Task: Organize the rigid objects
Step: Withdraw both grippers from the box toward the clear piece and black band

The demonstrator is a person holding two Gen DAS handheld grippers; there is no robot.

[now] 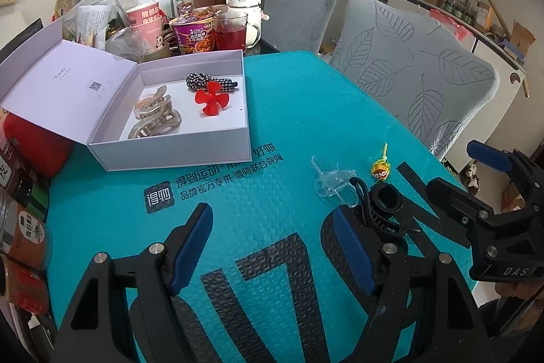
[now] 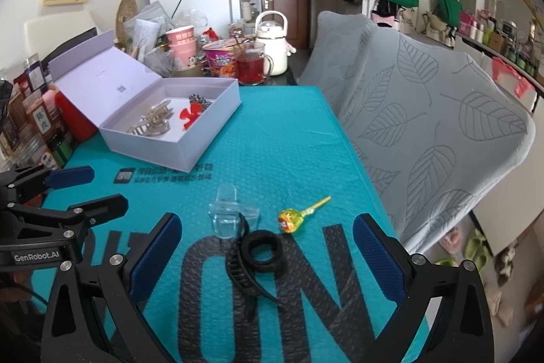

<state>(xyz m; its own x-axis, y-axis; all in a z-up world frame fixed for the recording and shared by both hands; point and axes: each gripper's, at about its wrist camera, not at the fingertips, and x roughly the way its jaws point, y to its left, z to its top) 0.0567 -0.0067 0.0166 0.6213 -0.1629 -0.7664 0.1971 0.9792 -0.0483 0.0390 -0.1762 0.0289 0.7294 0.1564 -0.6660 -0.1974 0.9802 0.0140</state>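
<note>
An open white box (image 1: 176,155) (image 2: 176,155) on the teal mat holds beige hair claws (image 1: 154,118), a checked scrunchie (image 1: 200,80) and a red propeller (image 1: 212,102) (image 2: 190,118). On the mat lie a clear hair clip (image 1: 331,184) (image 2: 227,216), a black hair claw with a black ring (image 1: 380,206) (image 2: 258,254) and a wrapped lollipop (image 1: 380,170) (image 2: 292,218). My left gripper (image 1: 272,247) (image 2: 88,189) is open and empty, left of the black claw. My right gripper (image 2: 268,257) (image 1: 465,172) is open, its fingers either side of the black claw.
Cups, noodle bowls, a glass mug (image 1: 233,31) and a white kettle (image 2: 272,43) crowd the table's far end. Jars and a red tin (image 1: 37,145) line the left edge. Two grey leaf-pattern chairs (image 2: 425,125) stand along the right edge.
</note>
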